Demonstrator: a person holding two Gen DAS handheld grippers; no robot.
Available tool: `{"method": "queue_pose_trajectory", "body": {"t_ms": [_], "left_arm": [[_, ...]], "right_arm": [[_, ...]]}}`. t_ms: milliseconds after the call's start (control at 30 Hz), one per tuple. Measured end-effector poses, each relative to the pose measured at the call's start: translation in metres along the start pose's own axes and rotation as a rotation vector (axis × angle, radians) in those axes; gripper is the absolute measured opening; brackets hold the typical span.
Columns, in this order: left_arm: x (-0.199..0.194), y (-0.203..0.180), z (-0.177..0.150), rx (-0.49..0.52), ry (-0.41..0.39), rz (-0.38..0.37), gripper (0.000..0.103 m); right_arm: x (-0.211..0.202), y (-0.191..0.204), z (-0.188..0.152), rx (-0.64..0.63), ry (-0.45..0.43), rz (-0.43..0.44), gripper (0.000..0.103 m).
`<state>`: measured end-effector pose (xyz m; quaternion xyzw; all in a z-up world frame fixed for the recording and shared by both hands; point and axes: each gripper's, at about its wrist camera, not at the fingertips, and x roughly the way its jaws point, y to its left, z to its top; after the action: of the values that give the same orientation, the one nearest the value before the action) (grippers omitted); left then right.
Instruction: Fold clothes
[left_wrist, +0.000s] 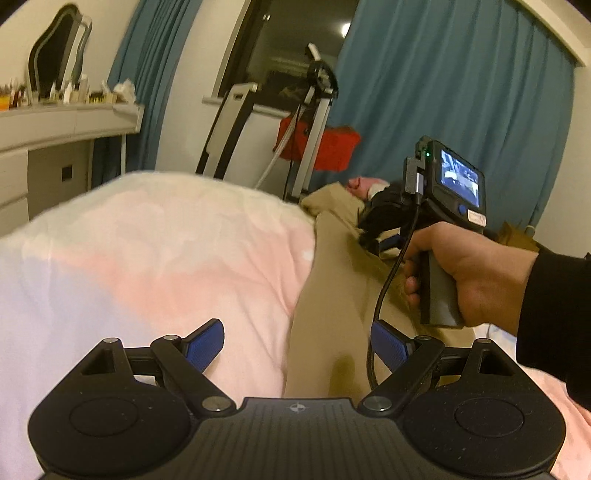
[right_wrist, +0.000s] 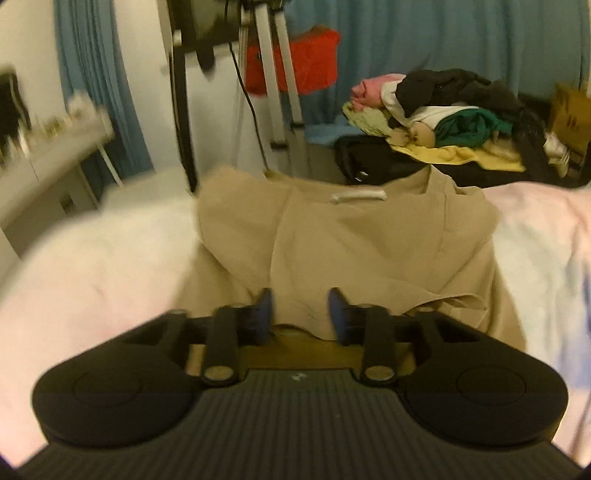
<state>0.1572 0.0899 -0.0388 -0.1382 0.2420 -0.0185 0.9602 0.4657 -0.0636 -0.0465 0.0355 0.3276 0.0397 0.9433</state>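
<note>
Tan garment (right_wrist: 343, 243) is laid on the pink bed (right_wrist: 103, 266), part-folded. Step in hand: edge pickup. Right hand-held gripper (right_wrist: 300, 314) is seen w/ jaws apart, near hem between, unpinched. Left hand-held gripper (left_wrist: 297, 345) is open, empty. Next: hem to be pinched, then carried over.

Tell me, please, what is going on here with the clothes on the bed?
A person is folding a tan garment spread on the pink bedding, with a handheld gripper in each hand. The right gripper is at the garment's near edge, jaws apart with fabric between them. The left gripper is wide open and empty, over the garment's left edge. A pile of clothes lies beyond the bed.
</note>
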Motion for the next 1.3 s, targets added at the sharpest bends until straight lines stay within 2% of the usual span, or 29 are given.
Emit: {"method": "queue_pose_trajectory", "body": {"t_ms": [133,300,467,633,767,800,833,867,900,933,1000,1300], "left_arm": [[-0.005,0.012,0.001,-0.061,-0.009,0.000,0.088],[-0.007,0.021,0.004,-0.092,-0.041,0.040,0.088],[0.003,0.023,0.003,-0.079,-0.021,0.065,0.088],[0.018,0.017,-0.002,-0.049,0.011,0.060,0.088],[0.023,0.013,-0.002,-0.014,0.015,0.049,0.088],[0.025,0.011,-0.002,-0.006,0.016,0.046,0.088],[0.025,0.011,-0.002,-0.002,0.016,0.044,0.088],[0.025,0.010,-0.002,0.000,0.016,0.042,0.088],[0.025,0.009,-0.001,0.001,0.015,0.042,0.088],[0.023,0.008,0.000,0.005,0.016,0.040,0.088],[0.019,0.004,0.002,0.014,0.018,0.034,0.088],[-0.013,-0.025,0.004,0.114,0.000,-0.023,0.088]], "right_arm": [[-0.006,-0.005,0.016,-0.024,-0.055,-0.037,0.005],[-0.008,-0.020,0.059,-0.078,-0.158,-0.136,0.005],[0.025,-0.044,0.090,-0.127,-0.176,-0.225,0.005],[0.067,-0.063,0.082,-0.126,-0.125,-0.251,0.006],[0.065,-0.071,0.074,-0.049,-0.156,-0.214,0.009],[0.062,-0.072,0.073,-0.028,-0.154,-0.201,0.023],[0.056,-0.074,0.073,-0.006,-0.154,-0.186,0.044],[0.047,-0.074,0.071,0.020,-0.162,-0.163,0.057],[0.035,-0.075,0.070,0.050,-0.180,-0.132,0.076],[0.022,-0.076,0.068,0.080,-0.200,-0.101,0.082],[-0.009,-0.076,0.063,0.128,-0.227,-0.046,0.082],[-0.157,-0.055,0.004,0.098,-0.274,0.066,0.082]]}}
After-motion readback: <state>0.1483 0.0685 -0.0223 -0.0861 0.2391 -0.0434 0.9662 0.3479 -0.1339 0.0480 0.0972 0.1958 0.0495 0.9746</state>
